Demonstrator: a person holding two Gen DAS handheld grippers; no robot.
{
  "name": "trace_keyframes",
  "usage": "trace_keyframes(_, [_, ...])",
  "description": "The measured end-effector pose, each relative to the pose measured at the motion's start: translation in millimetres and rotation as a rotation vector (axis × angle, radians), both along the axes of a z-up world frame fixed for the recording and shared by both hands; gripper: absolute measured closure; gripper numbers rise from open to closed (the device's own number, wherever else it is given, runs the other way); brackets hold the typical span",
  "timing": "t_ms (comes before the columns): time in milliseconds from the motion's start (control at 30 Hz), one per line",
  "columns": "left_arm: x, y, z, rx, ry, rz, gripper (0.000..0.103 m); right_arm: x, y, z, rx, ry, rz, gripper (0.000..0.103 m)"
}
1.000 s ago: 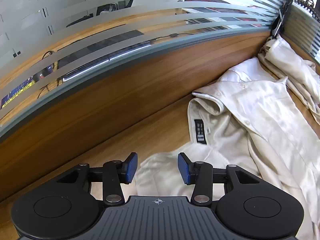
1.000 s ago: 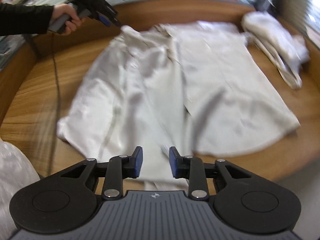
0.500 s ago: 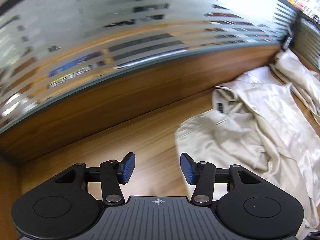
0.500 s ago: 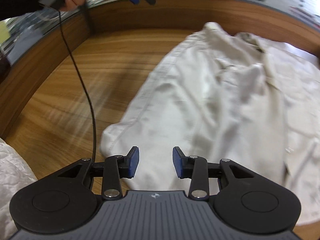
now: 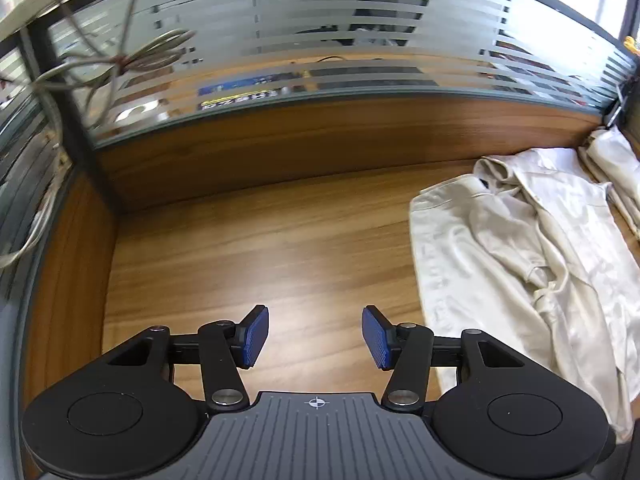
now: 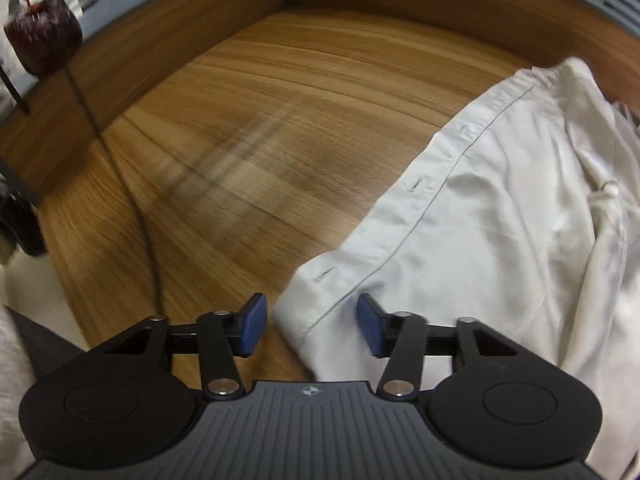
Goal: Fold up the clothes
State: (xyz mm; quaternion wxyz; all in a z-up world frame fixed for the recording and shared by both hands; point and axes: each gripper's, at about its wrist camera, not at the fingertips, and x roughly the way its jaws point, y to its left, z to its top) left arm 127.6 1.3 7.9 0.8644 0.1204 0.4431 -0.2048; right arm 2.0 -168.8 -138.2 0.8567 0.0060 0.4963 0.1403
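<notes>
A cream button-up shirt (image 5: 500, 248) lies spread and rumpled on the wooden table (image 5: 260, 240), at the right of the left wrist view. My left gripper (image 5: 316, 336) is open over bare wood to the left of the shirt, with nothing between its blue pads. In the right wrist view the shirt (image 6: 480, 220) fills the right side, its buttonhole placket running down to a near corner. My right gripper (image 6: 310, 326) hovers over that corner. Its jaws are closing with the corner between them, and the pads do not press on the cloth.
Another pale garment (image 5: 616, 168) lies bunched in the far right corner. A wooden wall and striped glass partition (image 5: 320, 40) close off the back and left. A black cable (image 6: 132, 200) hangs over the table's left part. White cloth (image 6: 12, 380) shows at the near left edge.
My left gripper moved left off the shirt to over bare wood, its jaws a little wider. My right gripper swung left and sank to the shirt's near placket corner.
</notes>
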Motion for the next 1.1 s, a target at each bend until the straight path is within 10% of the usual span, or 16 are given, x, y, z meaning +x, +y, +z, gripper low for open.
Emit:
trace_keyframes(100, [-5, 11, -4, -0.017, 0.014, 0.035, 0.048, -2, -3, 3, -0.029, -0.007, -0.010, 0.096])
trace_keyframes(633, [-8, -31, -35, -0.016, 0.070, -0.039, 0.048, -79, -202, 97, -0.077, -0.238, -0.621, 0.096])
trace_keyframes(1100, [-13, -118, -65, -0.002, 0.124, -0.205, 0.043, -207, -353, 50, -0.138, -0.042, -1.179, 0.089])
